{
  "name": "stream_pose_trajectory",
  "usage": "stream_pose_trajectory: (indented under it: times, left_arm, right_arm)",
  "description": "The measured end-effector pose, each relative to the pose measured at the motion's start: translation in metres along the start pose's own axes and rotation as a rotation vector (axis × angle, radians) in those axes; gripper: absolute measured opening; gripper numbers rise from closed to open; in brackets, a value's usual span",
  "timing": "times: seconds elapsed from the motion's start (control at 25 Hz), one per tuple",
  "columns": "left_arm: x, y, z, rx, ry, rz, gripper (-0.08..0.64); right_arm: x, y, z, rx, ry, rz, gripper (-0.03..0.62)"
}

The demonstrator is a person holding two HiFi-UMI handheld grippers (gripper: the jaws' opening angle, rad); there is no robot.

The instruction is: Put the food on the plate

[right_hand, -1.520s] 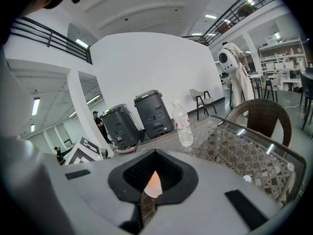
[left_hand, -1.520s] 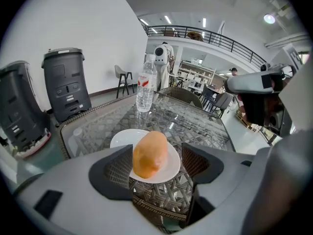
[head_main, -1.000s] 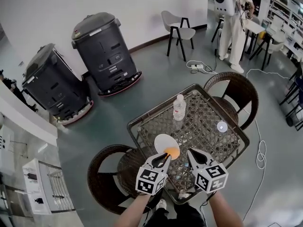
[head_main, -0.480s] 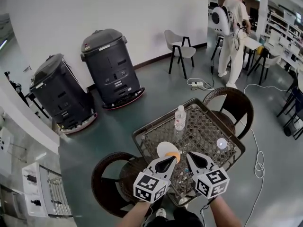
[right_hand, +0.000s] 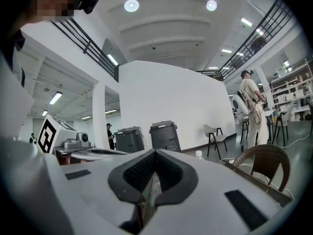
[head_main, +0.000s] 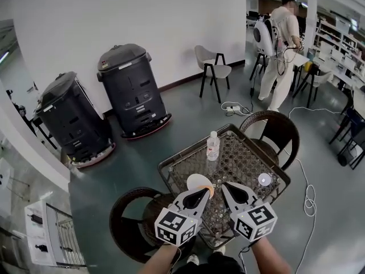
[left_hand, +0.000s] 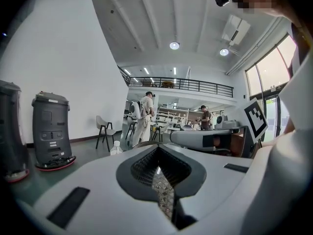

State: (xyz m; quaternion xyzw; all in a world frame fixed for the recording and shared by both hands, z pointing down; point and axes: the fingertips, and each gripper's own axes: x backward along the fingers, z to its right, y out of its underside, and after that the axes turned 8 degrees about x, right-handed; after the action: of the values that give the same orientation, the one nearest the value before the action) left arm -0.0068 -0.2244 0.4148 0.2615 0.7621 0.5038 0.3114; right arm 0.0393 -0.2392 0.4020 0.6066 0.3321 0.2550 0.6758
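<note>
Brown woven-wicker square table with a glass top point(head_main: 251, 156), round-backed wicker chair point(head_main: 279, 131) at its far side. Above the near edge, white left two-jaw gripper point(head_main: 206, 193) and white right two-jaw gripper point(head_main: 224, 186), both clamped fully together, nothing between the pads. Farther back, upright clear plastic bottle point(head_main: 213, 146). Round white plate point(head_main: 195, 181) by the left gripper's tip, orange food point(head_main: 211, 190) on its near edge, partly hidden. Small white disc point(head_main: 264, 179) off to the right.

bottle point(head_main: 213, 146) upright at far table point(head_main: 239, 158) edge; bare top between plate point(head_main: 195, 181) and disc point(head_main: 264, 179)
</note>
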Motion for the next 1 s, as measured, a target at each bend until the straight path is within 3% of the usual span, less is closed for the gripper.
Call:
stream_pose_trajectory:
  times: [1.0]
  left_arm:
    - [0.002, -0.003, 0.016, -0.023, 0.015, -0.004, 0.009]
  right_arm:
    - [0.016, -0.010, -0.003, 0.013, -0.006, 0.034, 0.003]
